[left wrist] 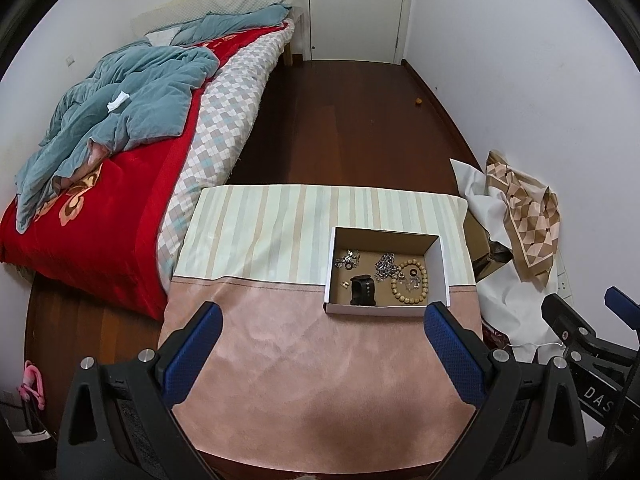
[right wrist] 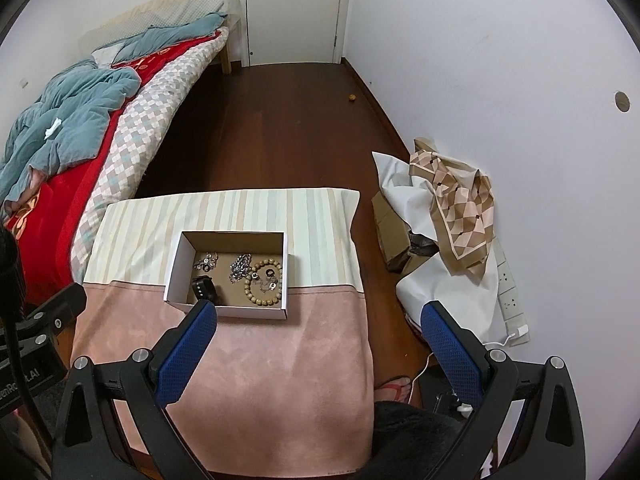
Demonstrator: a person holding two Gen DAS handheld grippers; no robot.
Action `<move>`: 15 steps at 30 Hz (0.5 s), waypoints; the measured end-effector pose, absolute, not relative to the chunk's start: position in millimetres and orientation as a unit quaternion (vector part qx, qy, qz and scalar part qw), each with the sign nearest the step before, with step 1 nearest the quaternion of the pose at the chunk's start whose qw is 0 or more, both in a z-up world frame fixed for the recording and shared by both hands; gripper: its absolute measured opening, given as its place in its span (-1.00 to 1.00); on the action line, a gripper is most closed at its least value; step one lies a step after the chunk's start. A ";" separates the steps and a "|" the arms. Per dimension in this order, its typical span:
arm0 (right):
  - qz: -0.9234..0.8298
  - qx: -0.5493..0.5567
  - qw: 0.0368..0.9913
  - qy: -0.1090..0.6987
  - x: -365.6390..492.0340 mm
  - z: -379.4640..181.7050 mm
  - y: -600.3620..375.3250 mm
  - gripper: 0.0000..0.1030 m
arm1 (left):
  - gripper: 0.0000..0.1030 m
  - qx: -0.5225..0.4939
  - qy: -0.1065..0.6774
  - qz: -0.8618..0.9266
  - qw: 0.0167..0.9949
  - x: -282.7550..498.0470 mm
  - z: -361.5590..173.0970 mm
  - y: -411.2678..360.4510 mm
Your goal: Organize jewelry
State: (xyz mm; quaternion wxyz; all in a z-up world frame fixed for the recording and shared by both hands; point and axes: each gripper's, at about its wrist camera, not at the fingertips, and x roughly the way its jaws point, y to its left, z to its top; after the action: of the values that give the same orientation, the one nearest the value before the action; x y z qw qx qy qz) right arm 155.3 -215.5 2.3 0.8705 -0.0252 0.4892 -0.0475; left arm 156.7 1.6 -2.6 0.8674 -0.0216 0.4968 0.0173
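A shallow white cardboard box (left wrist: 332, 256) with a brown inside sits on a cloth-covered table (left wrist: 280, 360). In it lie a wooden bead bracelet (left wrist: 409, 282), a silver chain (left wrist: 385, 265), a black watch (left wrist: 363, 290), and small silver pieces (left wrist: 349, 259). The box (right wrist: 176, 268) and the bead bracelet (right wrist: 264, 285) also show in the right wrist view. My left gripper (left wrist: 322, 316) is open and empty, just in front of the box. My right gripper (right wrist: 320, 314) is open and empty, right of the box's front corner.
A bed (left wrist: 100, 200) with a red blanket stands to the left. A white bag with a patterned scarf (right wrist: 460, 216) and a cardboard box lie on the floor to the right, by a power strip (right wrist: 510, 296). A door (left wrist: 356, 8) is at the far end.
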 end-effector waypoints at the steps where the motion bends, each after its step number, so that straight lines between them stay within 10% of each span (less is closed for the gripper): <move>1: -0.046 -0.024 0.870 0.490 155.3 2.4 -215.5 1.00 | 0.99 -0.022 0.496 0.017 0.868 156.4 -2.6 1.5; 15: -0.044 -0.024 0.870 0.490 154.1 4.0 -214.3 1.00 | 1.00 -0.020 0.496 0.021 0.868 155.7 -3.7 2.6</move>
State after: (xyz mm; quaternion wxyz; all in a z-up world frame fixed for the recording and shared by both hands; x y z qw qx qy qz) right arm 154.1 -214.3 4.0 0.8704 -0.0238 0.4899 -0.0437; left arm 155.7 2.6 -3.7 0.8680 -0.0201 0.4957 0.0212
